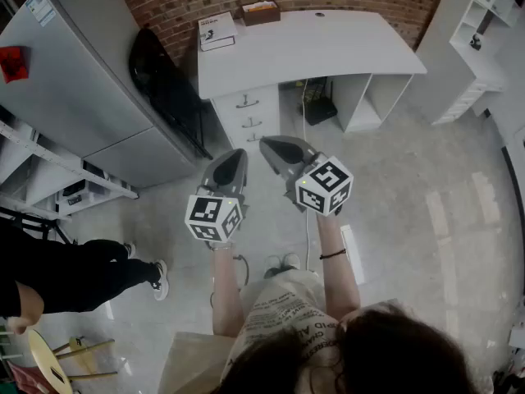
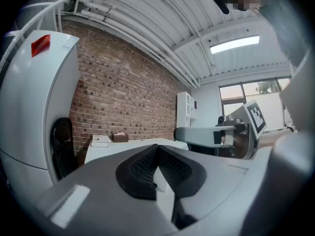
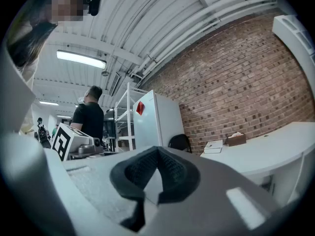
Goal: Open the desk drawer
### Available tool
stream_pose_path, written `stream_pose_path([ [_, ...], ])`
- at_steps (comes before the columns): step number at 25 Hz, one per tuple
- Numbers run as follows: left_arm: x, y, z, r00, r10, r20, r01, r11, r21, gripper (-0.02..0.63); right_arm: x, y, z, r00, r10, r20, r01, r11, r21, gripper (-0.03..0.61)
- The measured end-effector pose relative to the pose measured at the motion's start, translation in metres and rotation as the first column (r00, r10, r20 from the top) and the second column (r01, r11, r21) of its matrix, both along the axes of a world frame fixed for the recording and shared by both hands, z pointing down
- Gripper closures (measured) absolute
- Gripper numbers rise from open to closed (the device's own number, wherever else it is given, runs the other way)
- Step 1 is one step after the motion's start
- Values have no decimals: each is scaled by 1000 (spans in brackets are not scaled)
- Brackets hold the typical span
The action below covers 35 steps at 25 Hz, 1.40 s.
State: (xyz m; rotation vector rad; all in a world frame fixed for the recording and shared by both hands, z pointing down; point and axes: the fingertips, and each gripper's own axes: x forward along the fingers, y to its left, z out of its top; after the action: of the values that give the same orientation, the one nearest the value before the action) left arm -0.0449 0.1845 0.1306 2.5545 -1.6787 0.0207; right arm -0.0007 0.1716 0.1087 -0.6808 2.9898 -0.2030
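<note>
The white desk (image 1: pixel 328 52) stands against the brick wall. Its drawer unit (image 1: pixel 248 117) sits under the left end, all three drawers closed, each with a small metal handle. Both grippers hang in the air over the floor, a short way in front of the drawers. My left gripper (image 1: pixel 232 156) points at the unit, shut and with nothing in it. To its right my right gripper (image 1: pixel 271 144) is also shut and holds nothing. In the left gripper view the pads of the left gripper (image 2: pixel 157 149) meet, with the desk (image 2: pixel 128 144) beyond. The right gripper (image 3: pixel 157 149) shows the same in its own view.
A black chair (image 1: pixel 164 80) leans between a grey cabinet (image 1: pixel 82 72) and the desk. A book (image 1: pixel 217 31) and a tissue box (image 1: pixel 261 11) lie on the desktop. White shelving (image 1: pixel 484 39) stands at right. A person's legs (image 1: pixel 90 269) stretch in from the left.
</note>
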Motion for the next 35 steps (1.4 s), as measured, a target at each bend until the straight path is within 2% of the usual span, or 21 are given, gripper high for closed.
stream_pose_path([
  [20, 18, -15, 11, 1000, -11, -15, 11, 1000, -23, 612, 23, -17, 15, 1000, 2, 1, -2, 999, -38, 577],
  [28, 20, -19, 18, 998, -53, -39, 51, 998, -48, 612, 31, -33, 17, 999, 19, 38, -16, 997, -72, 577],
  [35, 18, -32, 28, 998, -56, -37, 54, 996, -71, 612, 27, -47, 30, 999, 21, 49, -15, 994, -108, 577],
])
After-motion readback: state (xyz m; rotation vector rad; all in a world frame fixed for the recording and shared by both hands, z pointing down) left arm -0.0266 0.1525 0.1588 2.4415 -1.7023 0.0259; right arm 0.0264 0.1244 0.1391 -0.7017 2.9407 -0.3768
